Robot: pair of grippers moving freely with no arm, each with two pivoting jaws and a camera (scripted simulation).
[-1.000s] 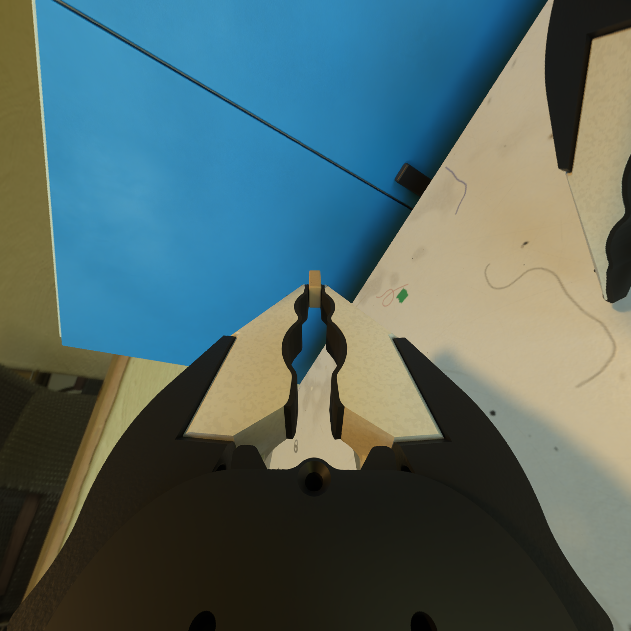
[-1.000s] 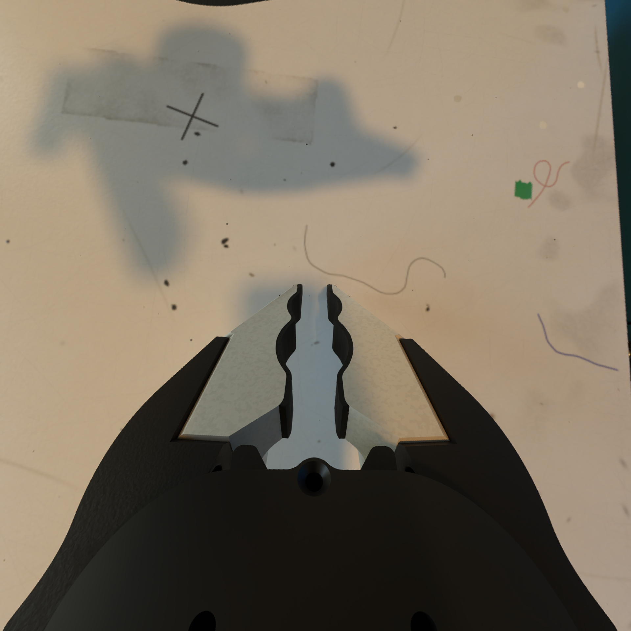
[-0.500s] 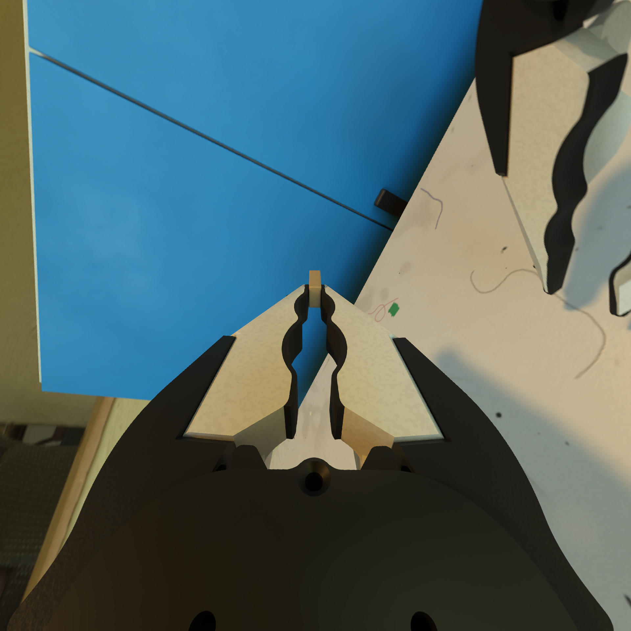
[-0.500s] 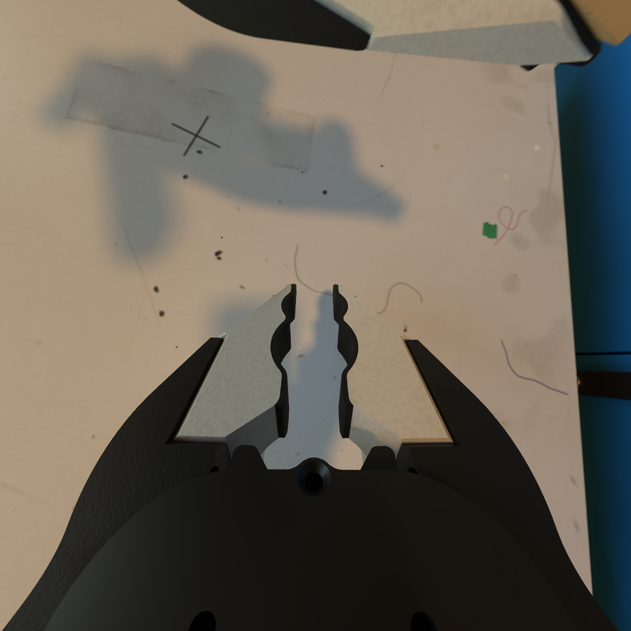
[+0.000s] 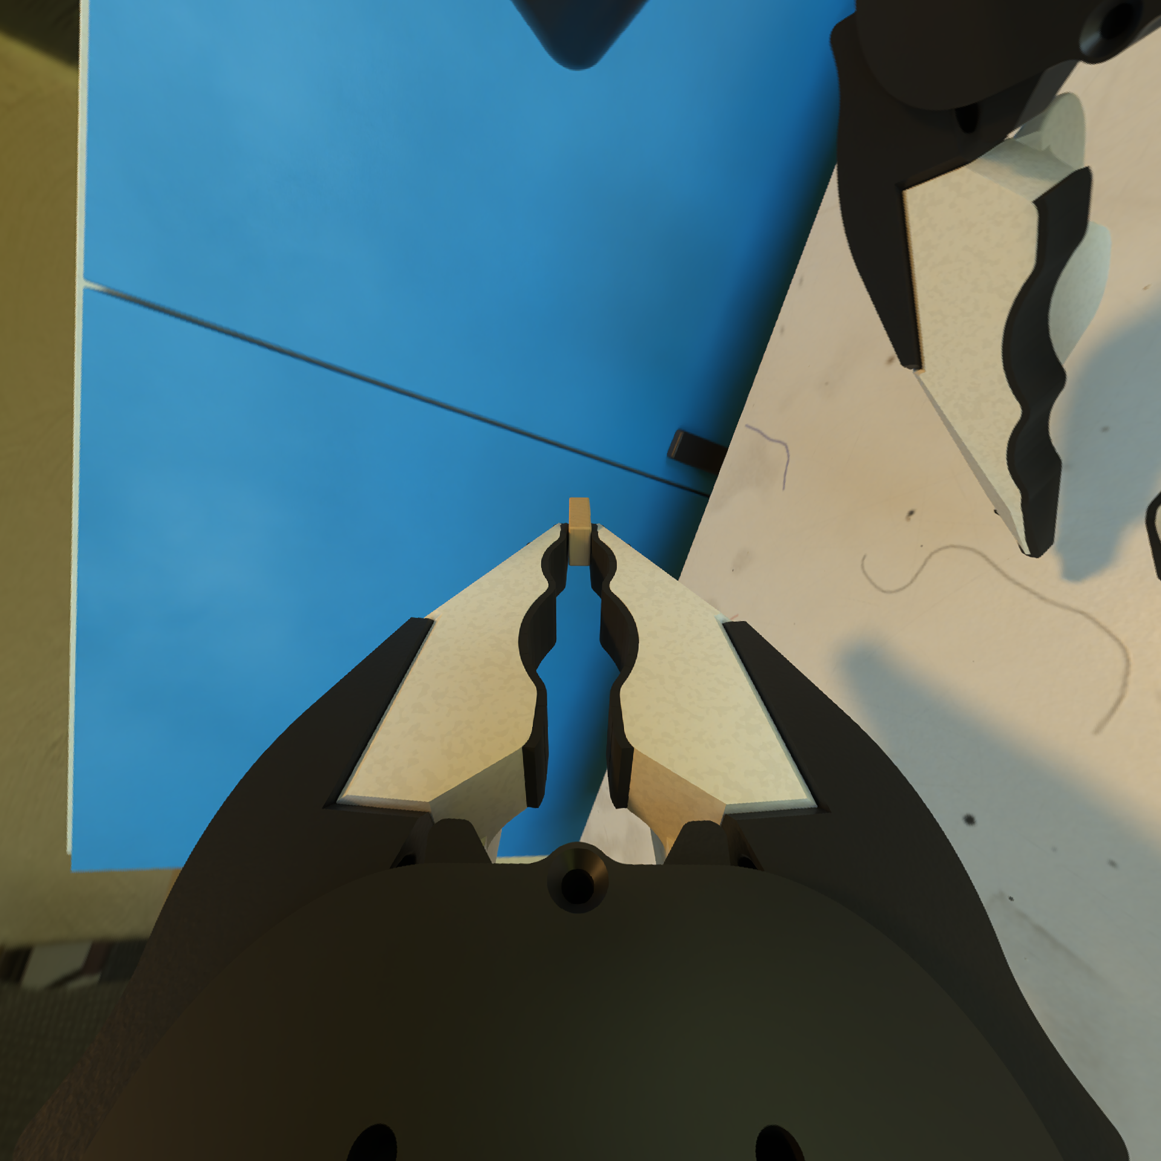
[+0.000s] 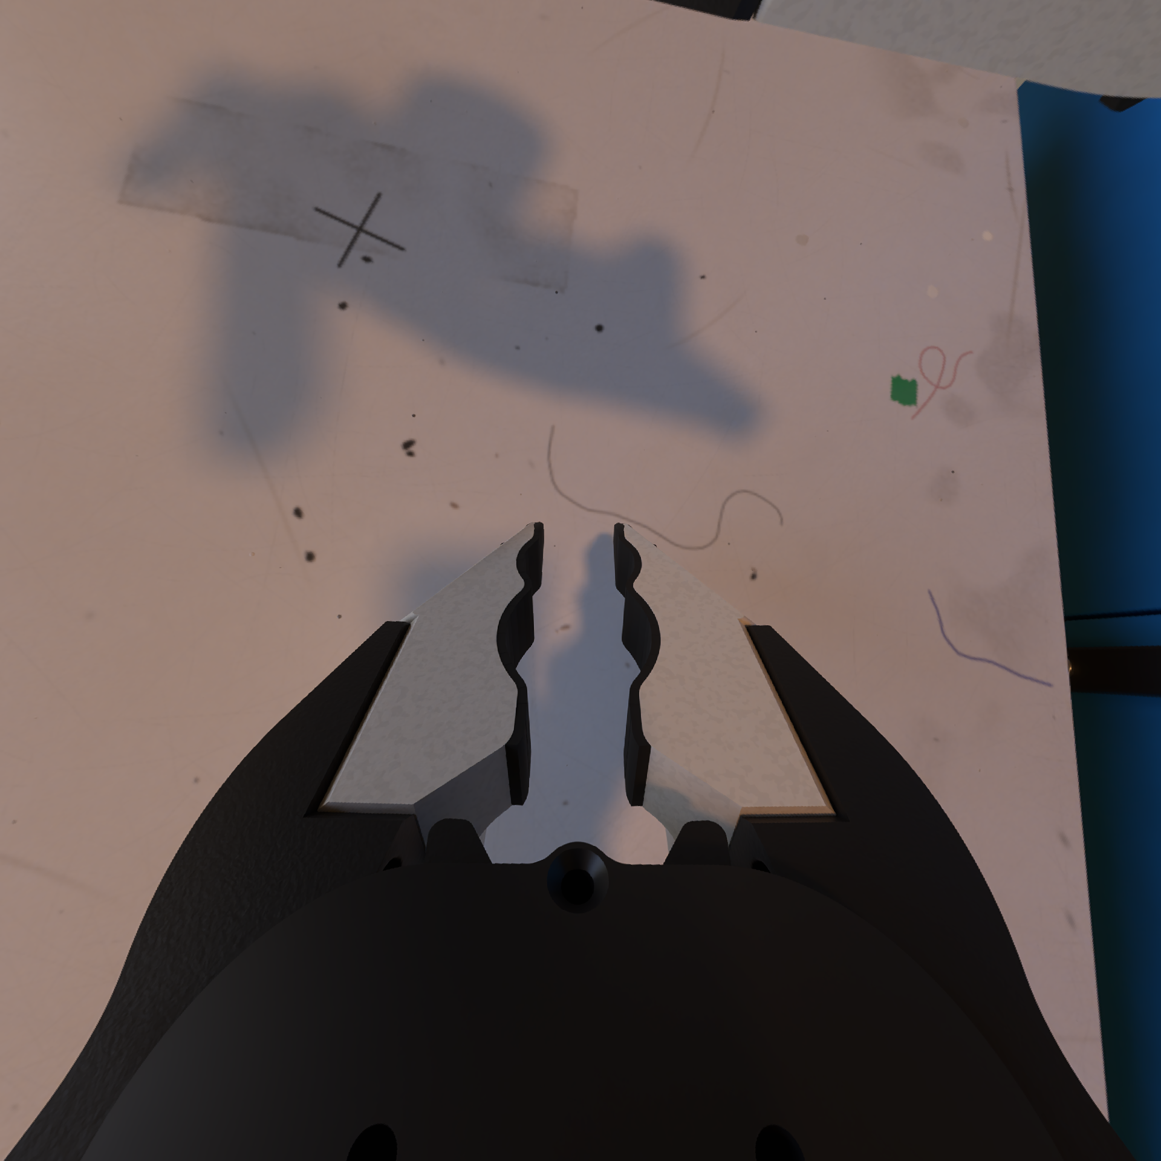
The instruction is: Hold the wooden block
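Note:
My left gripper (image 5: 578,534) is shut on a small, thin wooden block (image 5: 578,531) that sticks out a little past the fingertips. It holds the block in the air, over the blue surface (image 5: 314,251) beside the table edge. My right gripper (image 6: 578,528) is open and empty, with a clear gap between its fingertips, above the pale table (image 6: 188,565). The right gripper also shows in the left wrist view (image 5: 1005,314) at the upper right, apart from the block. An edge of the left gripper shows at the top of the right wrist view (image 6: 942,31).
The pale table (image 5: 942,754) carries a taped strip with a drawn cross (image 6: 358,229), a green mark (image 6: 903,391), pen scribbles and dark specks. Its edge meets the blue surface (image 6: 1099,377) on the right. A small black tab (image 5: 694,449) sits at that edge.
My right gripper has opened wider. The left gripper keeps its hold on the block while its view has shifted farther over the blue surface, and the right gripper looms larger in it.

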